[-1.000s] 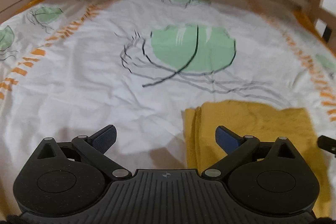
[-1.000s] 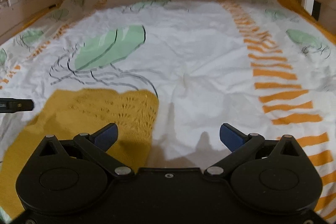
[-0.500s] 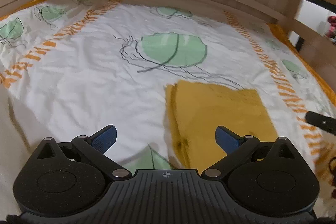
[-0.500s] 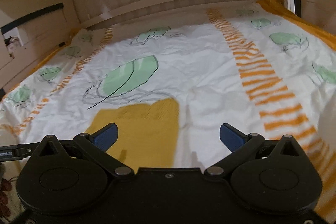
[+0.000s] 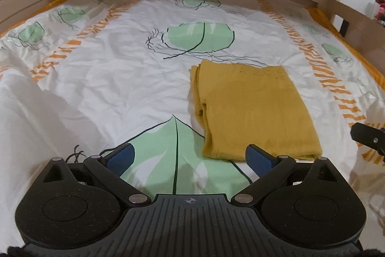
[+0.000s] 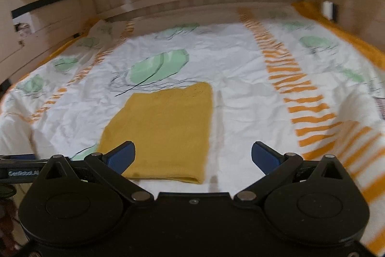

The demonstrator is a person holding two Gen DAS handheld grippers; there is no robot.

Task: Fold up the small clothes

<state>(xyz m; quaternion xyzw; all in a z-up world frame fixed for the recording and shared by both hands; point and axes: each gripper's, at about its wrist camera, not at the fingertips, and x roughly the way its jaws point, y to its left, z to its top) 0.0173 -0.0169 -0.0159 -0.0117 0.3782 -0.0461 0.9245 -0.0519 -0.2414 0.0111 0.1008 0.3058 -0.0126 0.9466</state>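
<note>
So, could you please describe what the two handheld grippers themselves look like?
Both look alike: the left gripper and right gripper have matte black bodies with two round disc housings, angled black linkage arms with silver pivot pins, and blue pads on the fingers. The left body is ribbed with a small white crosshair mark; the right's top is smooth with a centre screw. No sleeves show clearly.

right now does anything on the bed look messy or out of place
Nothing stands out. The yellow garment lies folded flat on the leaf-print sheet, its layered left edge only slightly uneven. Both hand-held grippers, left and right, are open and empty.
</note>
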